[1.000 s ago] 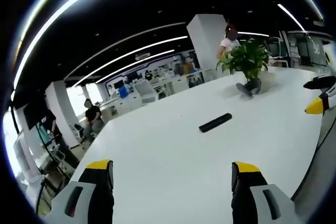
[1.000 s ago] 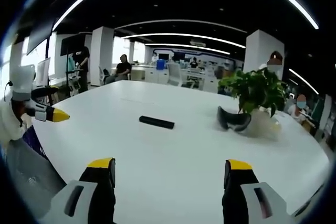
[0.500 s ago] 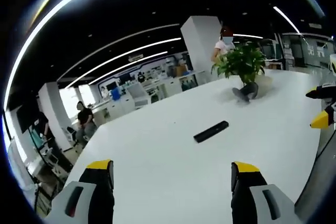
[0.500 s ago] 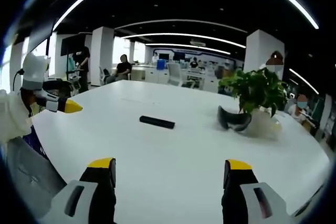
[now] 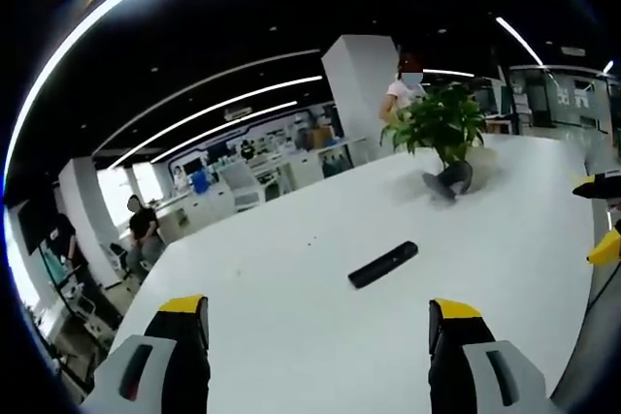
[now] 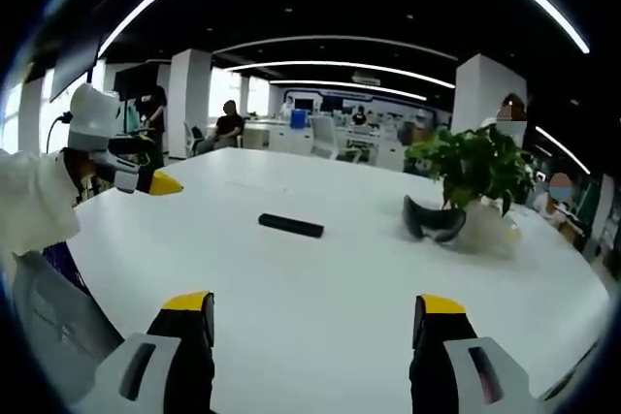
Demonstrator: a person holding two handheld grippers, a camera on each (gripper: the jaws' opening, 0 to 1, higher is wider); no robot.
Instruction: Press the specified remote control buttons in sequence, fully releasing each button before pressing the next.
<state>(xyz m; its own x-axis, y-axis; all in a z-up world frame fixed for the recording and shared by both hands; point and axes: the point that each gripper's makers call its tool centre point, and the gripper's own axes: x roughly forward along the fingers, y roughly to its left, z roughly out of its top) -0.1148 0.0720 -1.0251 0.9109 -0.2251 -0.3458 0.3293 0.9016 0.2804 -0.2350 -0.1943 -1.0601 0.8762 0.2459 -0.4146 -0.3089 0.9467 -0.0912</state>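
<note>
Above the near edge of the white table (image 6: 320, 288) I hold my right gripper (image 6: 309, 322) level, jaws spread wide with nothing between them. Off to my left, my left gripper (image 5: 317, 322) hovers just as wide and empty; in the right gripper view its yellow tip (image 6: 160, 182) points over the table. Well ahead, the black remote (image 6: 290, 226) lies flat, a potted plant (image 6: 477, 170) beyond it. Behind stretches an open office with ceiling light strips.

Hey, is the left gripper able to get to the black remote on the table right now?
Probably yes. The remote lies alone on the bare white table, ahead of the open left gripper, with nothing between them. The potted plant stands well beyond it, out of the way.
</note>
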